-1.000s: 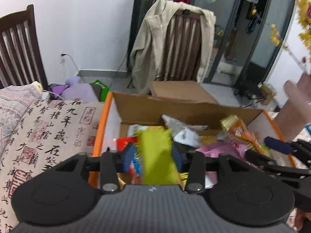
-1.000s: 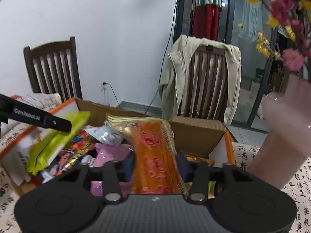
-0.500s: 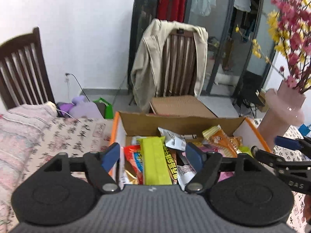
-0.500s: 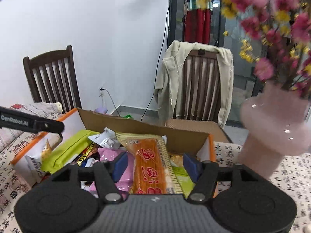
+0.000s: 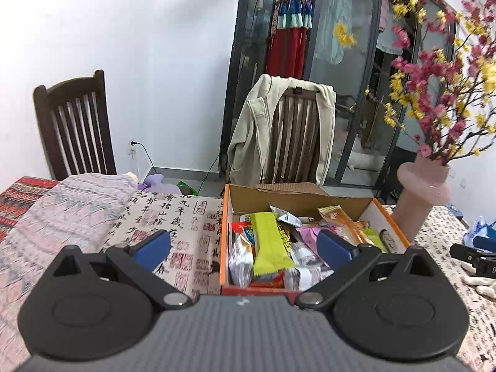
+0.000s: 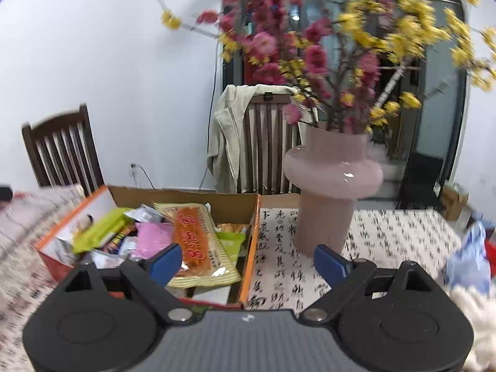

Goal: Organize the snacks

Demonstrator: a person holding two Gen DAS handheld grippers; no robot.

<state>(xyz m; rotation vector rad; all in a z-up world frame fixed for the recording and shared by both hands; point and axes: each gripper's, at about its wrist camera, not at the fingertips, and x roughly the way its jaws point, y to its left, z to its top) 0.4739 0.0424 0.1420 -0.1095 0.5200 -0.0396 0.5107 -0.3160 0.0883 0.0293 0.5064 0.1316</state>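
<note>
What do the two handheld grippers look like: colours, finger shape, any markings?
Both match. The left gripper and right gripper each have a dark grey ribbed body, two round black discs, and black angled linkage arms with silver pivot pins ending in blue pads. A small pale mark sits at the centre of the body's edge. No cables or sleeves are visible.

Right gripper [image 6: 245, 262] fingers just opened, empty; orange packet [image 6: 193, 237] atop box [image 6: 249, 241].
</note>
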